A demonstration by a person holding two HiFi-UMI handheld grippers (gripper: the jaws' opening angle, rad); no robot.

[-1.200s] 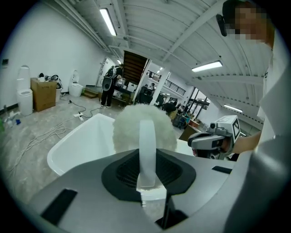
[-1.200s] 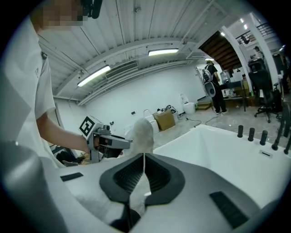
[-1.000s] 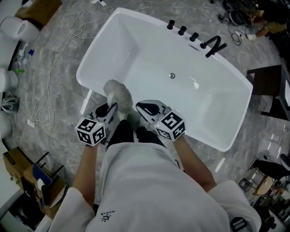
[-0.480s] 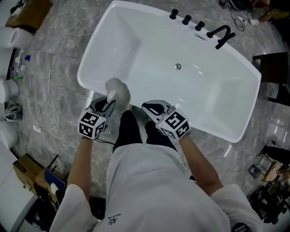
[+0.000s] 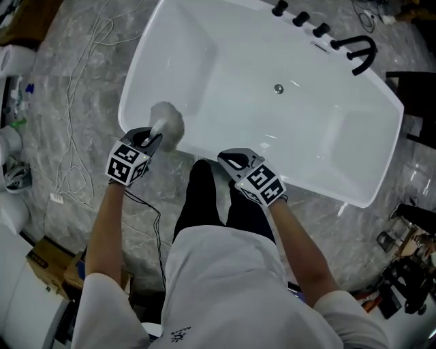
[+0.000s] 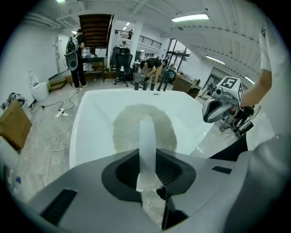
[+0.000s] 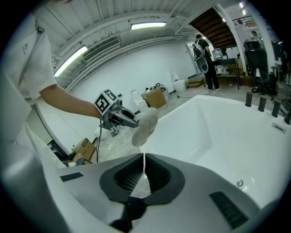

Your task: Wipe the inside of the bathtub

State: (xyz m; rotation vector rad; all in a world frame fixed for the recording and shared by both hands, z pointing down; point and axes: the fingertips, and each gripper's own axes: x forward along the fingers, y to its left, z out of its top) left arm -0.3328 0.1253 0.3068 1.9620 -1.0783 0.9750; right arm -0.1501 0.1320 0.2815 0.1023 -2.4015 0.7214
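A white bathtub lies below me, its drain in the middle of the floor. My left gripper is shut on the translucent handle of a fluffy white duster. The duster's head hangs over the tub's near-left corner, just inside the rim. In the left gripper view the duster covers part of the tub's inside. My right gripper hovers at the near rim, shut with nothing in it. The right gripper view shows its jaws closed, with the left gripper and duster beyond them.
A black faucet and black knobs stand on the tub's far rim. White cables trail over the marble floor at the left. Cardboard boxes sit lower left and dark furniture at the right. People stand far behind.
My left gripper has carried the duster leftwards along the near rim, toward the tub's left end. The right gripper stays at the near rim. The head view has shifted.
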